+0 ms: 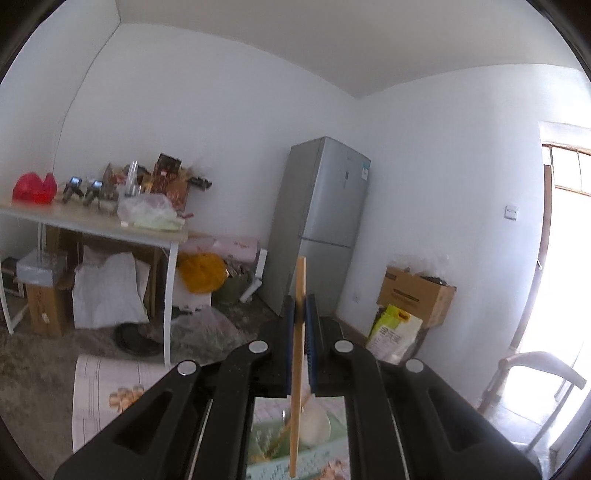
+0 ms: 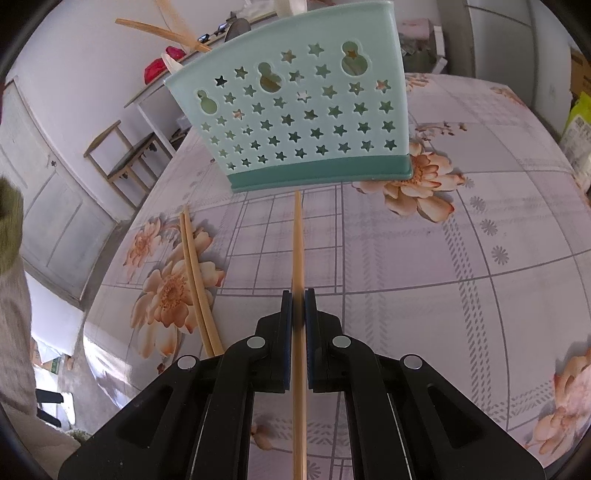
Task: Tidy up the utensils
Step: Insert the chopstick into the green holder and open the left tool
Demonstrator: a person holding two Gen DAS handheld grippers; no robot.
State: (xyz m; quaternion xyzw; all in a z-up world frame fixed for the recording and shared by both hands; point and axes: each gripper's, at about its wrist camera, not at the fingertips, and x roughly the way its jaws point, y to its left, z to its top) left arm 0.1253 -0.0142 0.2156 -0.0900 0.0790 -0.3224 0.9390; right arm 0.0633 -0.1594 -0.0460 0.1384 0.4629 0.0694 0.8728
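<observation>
My left gripper is shut on a wooden chopstick, held upright and raised above the teal holder. A white spoon and other chopsticks show inside the holder below the jaws. In the right wrist view the star-pierced teal holder stands on the floral table. My right gripper is shut on a second chopstick whose far tip reaches the holder's base. Two more chopsticks lie side by side on the cloth to the left. More chopsticks stick out of the holder's top.
A grey fridge stands in the far corner, with a cardboard box to its right. A cluttered side table is at the left and a chair by the doorway. A wooden chair and a person's sleeve are left of the table.
</observation>
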